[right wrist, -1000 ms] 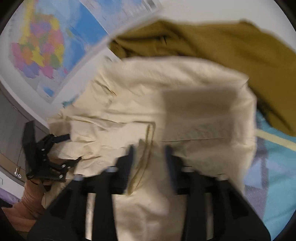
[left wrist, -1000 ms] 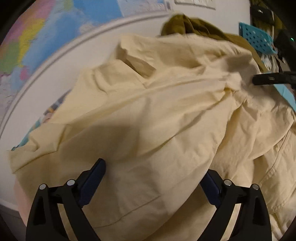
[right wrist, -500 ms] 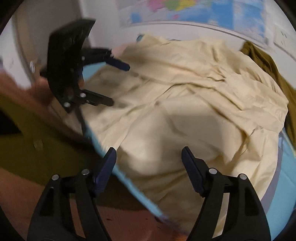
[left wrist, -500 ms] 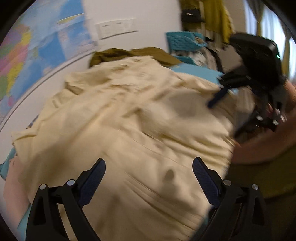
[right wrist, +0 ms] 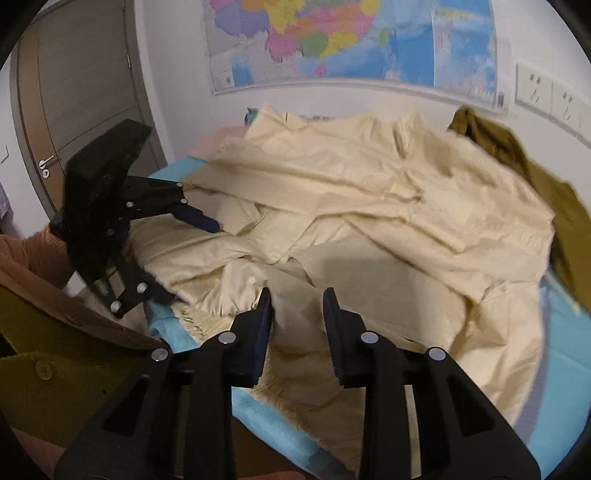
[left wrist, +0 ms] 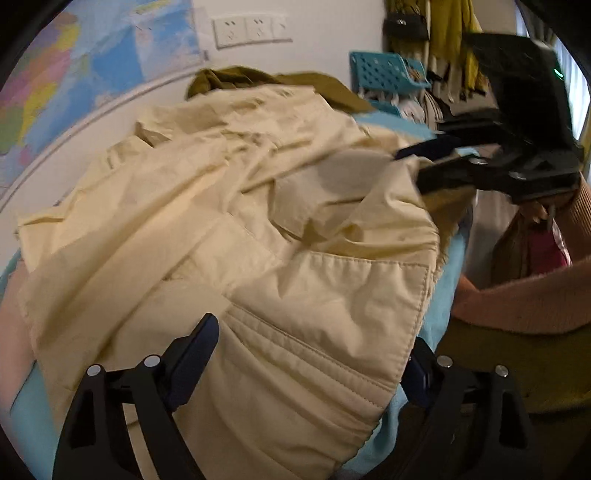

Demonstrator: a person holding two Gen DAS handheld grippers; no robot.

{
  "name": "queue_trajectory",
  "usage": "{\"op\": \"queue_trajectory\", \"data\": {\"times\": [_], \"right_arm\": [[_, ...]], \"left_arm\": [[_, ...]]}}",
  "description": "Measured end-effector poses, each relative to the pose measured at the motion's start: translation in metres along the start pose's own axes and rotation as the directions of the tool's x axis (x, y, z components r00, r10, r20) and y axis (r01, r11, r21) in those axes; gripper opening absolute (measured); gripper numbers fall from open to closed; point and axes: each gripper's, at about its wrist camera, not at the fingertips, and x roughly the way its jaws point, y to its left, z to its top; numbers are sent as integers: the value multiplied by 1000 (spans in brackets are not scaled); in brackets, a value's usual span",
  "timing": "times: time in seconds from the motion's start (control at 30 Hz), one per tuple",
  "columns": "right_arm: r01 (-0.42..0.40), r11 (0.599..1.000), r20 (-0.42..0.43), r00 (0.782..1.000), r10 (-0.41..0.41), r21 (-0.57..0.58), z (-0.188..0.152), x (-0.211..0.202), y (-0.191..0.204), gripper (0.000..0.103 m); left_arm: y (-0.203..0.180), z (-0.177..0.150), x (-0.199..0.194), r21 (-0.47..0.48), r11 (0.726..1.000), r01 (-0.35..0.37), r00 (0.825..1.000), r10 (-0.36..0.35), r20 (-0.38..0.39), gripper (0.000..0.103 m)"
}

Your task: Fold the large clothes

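Observation:
A large cream garment (left wrist: 229, 221) lies rumpled over a blue bed sheet (left wrist: 445, 269). My left gripper (left wrist: 306, 363) hovers over its stitched hem at the near edge. Its jaws stand wide and are closing slightly, with the hem between them and no pad pressing. In the right wrist view the left gripper (right wrist: 184, 258) straddles the cloth's left edge. My right gripper (right wrist: 298, 314) sits low over the garment (right wrist: 369, 221) near the bed's front edge. Its jaws are closing to a narrow gap, with cloth showing through. The left wrist view shows the right gripper (left wrist: 410, 166) at the garment's right edge.
An olive garment (right wrist: 517, 162) lies at the far side by the wall, also seen as the olive garment (left wrist: 240, 77). A map (right wrist: 332, 37) and sockets (left wrist: 251, 29) hang on the wall. A blue basket (left wrist: 384, 70) stands behind; a door (right wrist: 85, 92) at left. The person's sleeve (left wrist: 517, 295) is close.
Both grippers have swung to the bed's near edge and now face each other across the garment. The right jaws went wide, then narrowed. The left jaws stayed wide.

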Motion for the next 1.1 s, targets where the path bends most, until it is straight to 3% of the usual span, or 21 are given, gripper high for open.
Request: {"op": "queue_trajectory", "data": {"times": [0.1, 0.2, 0.33, 0.4, 0.53, 0.57, 0.63, 0.73, 0.8, 0.83, 0.87, 0.93, 0.97, 1.03, 1.07, 1.1], "right_arm": [[-82, 994, 31, 996, 85, -73, -6, -21, 22, 30], [-135, 979, -58, 990, 127, -153, -20, -5, 49, 28], [-28, 979, -178, 984, -9, -200, -36, 45, 55, 30], [47, 968, -170, 981, -90, -246, -40, 61, 54, 30], [114, 933, -118, 980, -163, -341, -42, 70, 65, 31], [108, 936, -123, 980, -157, -334, -42, 70, 66, 28], [96, 949, -124, 983, -139, -299, -38, 65, 64, 11], [56, 971, -114, 990, -84, -231, -32, 46, 61, 6], [-39, 974, -111, 994, 14, -222, -31, 28, 66, 0], [-106, 970, -114, 990, 83, -218, -32, 21, 70, 0], [-100, 964, -136, 988, 68, -246, -36, 21, 77, 0], [40, 968, -142, 987, -77, -247, -36, 25, 66, 0], [-18, 985, -144, 990, -6, -169, -33, 19, 52, 1], [-48, 992, -86, 996, 38, -119, -28, 2, 43, 4], [-69, 991, -59, 996, 63, -115, -26, -5, 41, 9], [-125, 987, -23, 992, 123, -104, -22, -17, 38, 24]], "left_arm": [[1, -1, -8, -7, 1000, -13, 1000, 13, 14, 87], [-3, -3, -2, 4, 1000, -12, 1000, 12, -5, 88], [-9, -4, 11, 15, 999, -45, 998, 46, -38, 88], [-8, -6, 12, 12, 999, -50, 998, 50, -41, 88], [-6, -8, 12, -8, 999, -48, 998, 48, -35, 88], [-6, -8, 12, -12, 999, -49, 998, 49, -32, 88], [-6, -8, 11, -16, 998, -53, 998, 52, -32, 88], [-6, -7, 7, -25, 998, -65, 998, 64, -24, 88], [-4, -7, 0, -36, 997, -70, 998, 70, -6, 88], [-3, -8, -2, -35, 996, -82, 997, 82, -1, 88], [-2, -9, 0, -40, 996, -83, 997, 83, -8, 90], [-4, -13, 14, -46, 996, -73, 996, 71, -54, 90], [-6, -15, 16, -31, 996, -89, 995, 87, -54, 91], [-8, -17, 8, -21, 994, -108, 994, 108, -20, 90], [-7, -18, 3, -24, 994, -105, 994, 105, -8, 89], [-7, -19, -5, -25, 995, -96, 995, 97, 11, 89]]}}
